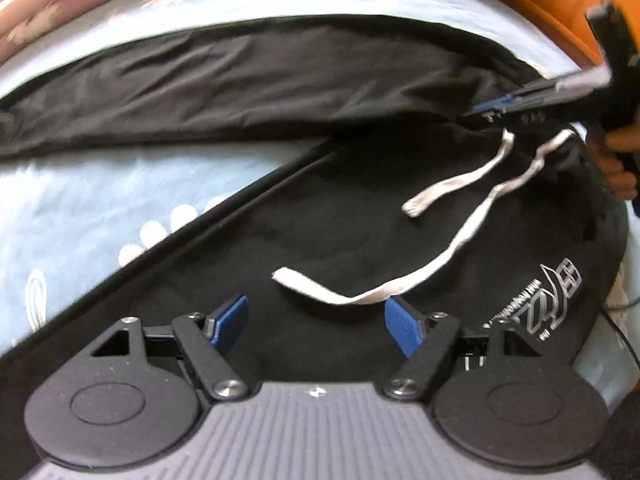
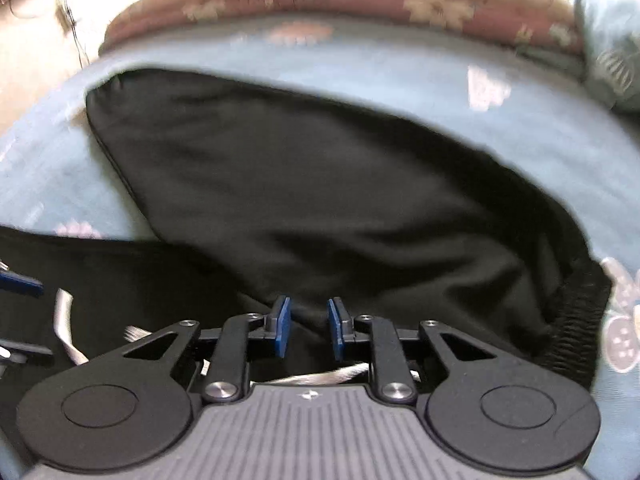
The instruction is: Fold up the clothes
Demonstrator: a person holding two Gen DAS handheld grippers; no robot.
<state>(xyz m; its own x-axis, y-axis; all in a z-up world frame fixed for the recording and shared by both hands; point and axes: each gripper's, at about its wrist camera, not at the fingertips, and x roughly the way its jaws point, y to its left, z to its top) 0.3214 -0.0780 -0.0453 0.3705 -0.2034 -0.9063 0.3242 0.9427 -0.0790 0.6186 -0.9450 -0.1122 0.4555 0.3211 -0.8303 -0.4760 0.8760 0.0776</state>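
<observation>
Black trousers point(image 1: 340, 216) lie spread on a light blue bedsheet point(image 1: 80, 200), legs splayed apart, waistband at the right of the left wrist view with a white drawstring point(image 1: 460, 236) trailing loose over the fabric. Left gripper point(image 1: 316, 326): jaws wide apart, hovering above the trouser cloth near the drawstring's end, nothing between the blue pads point(image 1: 404, 330), no contact visible. Right gripper point(image 2: 308, 330): jaws narrow with a small gap left, pads either side of a ridge of black fabric at the waist; can't tell if they actually pinch it. A hand point(image 1: 618, 160) holds that gripper's handle at the frame's right edge.
</observation>
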